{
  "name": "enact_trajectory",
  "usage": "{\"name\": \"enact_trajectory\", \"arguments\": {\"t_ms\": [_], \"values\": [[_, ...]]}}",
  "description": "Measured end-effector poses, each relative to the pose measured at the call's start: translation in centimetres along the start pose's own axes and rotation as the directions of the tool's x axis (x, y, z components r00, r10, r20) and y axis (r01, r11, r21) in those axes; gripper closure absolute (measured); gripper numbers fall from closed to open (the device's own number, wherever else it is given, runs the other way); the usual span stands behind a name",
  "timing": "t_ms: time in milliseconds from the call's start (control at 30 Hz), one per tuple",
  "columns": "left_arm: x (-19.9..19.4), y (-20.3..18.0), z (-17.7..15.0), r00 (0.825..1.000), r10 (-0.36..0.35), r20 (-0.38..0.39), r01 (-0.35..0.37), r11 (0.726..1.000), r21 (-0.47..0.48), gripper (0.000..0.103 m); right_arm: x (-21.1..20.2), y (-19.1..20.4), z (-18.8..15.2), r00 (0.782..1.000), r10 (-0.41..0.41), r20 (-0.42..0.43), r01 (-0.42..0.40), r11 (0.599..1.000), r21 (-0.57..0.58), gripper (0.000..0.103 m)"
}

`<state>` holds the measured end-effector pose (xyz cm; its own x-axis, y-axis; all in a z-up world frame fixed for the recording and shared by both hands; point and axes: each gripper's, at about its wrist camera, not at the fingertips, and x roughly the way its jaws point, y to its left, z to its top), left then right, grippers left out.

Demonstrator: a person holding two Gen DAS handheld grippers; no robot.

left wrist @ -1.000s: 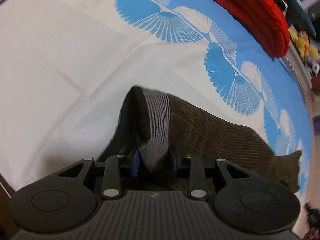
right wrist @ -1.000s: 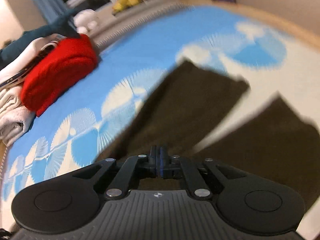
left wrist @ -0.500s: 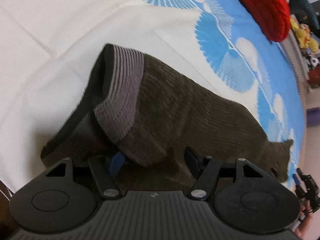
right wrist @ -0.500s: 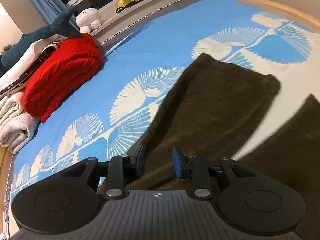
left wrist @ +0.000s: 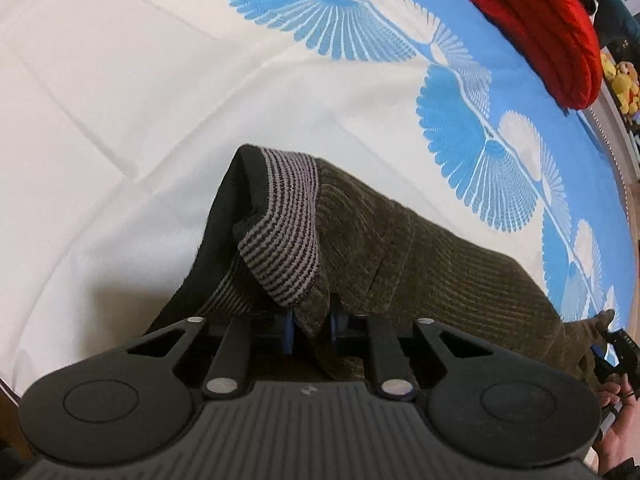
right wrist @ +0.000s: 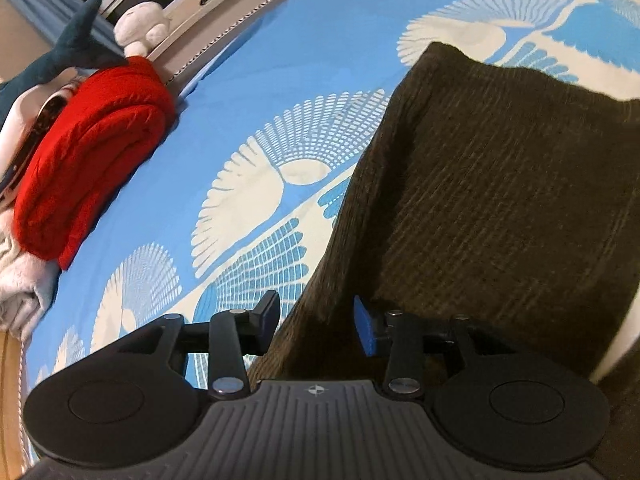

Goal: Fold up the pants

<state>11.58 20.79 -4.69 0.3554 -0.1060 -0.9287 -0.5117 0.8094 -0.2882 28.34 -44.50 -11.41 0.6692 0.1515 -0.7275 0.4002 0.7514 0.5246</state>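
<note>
evidently the left gripper [left wrist: 311, 330] was closing on the pants [left wrist: 420, 248] waistband at lower centre, to lift it; the right gripper [right wrist: 316, 322], opening, straddled a leg edge unpinched.

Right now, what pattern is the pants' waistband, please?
Waistband: fine grey and black stripes, clearest in left wrist view.

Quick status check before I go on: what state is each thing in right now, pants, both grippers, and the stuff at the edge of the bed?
Dark brown corduroy pants: spread on the bed, striped waistband lifted.
Left gripper: fingers closing on the waistband cloth.
Right gripper: fingers opening, pant-leg edge between them, not pinched.
Red knitted blanket: folded, lying flat.
Blue and white patterned bedsheet: spread flat.
</note>
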Motion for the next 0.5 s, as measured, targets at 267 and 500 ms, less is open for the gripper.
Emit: {"name": "enact_trajectory", "arguments": {"t_ms": [267, 500], "values": [[-1.4, -1.0, 0.4, 0.996, -0.008, 0.084, 0.007, 1.0, 0.009, 0.092, -5.3, 0.5, 1.0, 0.994, 0.027, 0.11, -0.028, 1.0, 0.008, 0.098], [-4.5, -0.3, -0.7, 0.985, -0.044, 0.168, 0.047, 0.999, -0.011, 0.093, -18.3, -0.5, -0.8, 0.988, 0.017, 0.15, -0.015, 1.0, -0.014, 0.098]]}}
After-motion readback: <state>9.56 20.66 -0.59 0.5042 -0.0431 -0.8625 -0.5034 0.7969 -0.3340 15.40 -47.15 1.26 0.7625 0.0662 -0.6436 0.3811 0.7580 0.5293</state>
